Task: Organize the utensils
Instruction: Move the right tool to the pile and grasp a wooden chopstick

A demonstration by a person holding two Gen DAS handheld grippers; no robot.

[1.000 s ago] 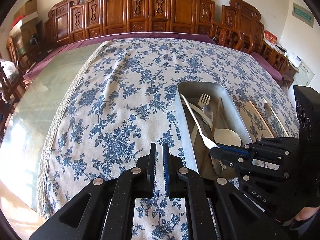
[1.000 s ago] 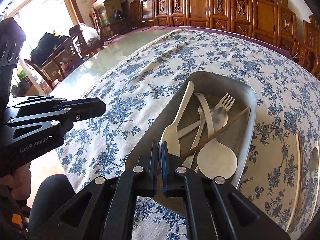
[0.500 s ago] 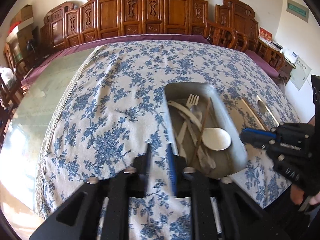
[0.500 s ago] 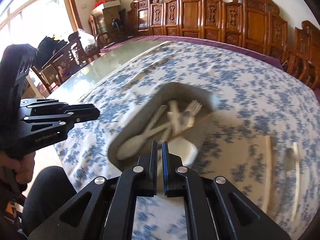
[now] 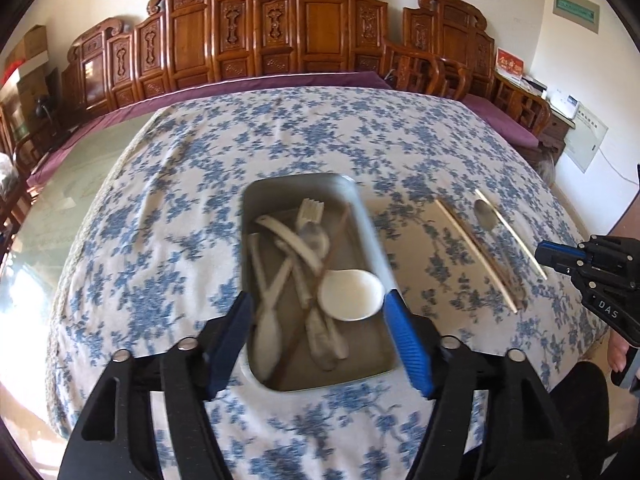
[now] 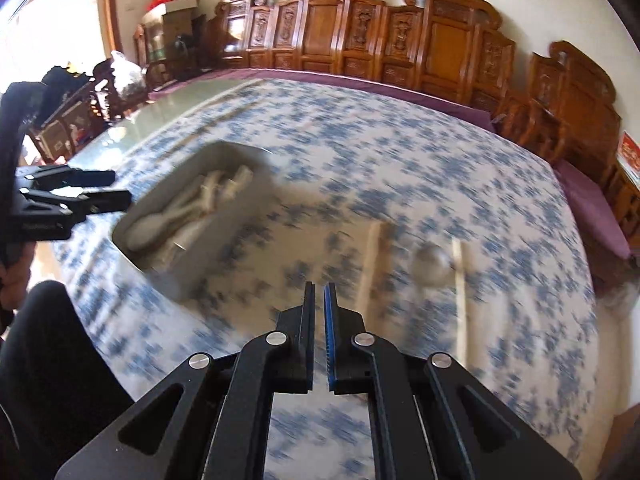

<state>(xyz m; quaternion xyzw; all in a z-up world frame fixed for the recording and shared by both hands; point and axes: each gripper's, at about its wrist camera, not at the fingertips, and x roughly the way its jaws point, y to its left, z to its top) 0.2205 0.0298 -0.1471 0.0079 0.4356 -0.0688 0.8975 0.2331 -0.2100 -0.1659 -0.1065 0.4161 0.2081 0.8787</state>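
Utensils (image 5: 304, 276) lie heaped in the tray (image 5: 256, 372) near the table's front edge; left gripper (image 5: 320, 340), jaws just spread and empty, hangs above, seemingly to pick one. Right gripper (image 6: 319, 312) is closed, empty.

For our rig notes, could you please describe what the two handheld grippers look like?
Both are black plastic two-finger tools with silver screw heads on angular, cut-out linkages. The left gripper has ridged blue pads on its fingers. The right gripper shows one blue ridged pad and carries white "DAS" lettering on its body. No cables show.
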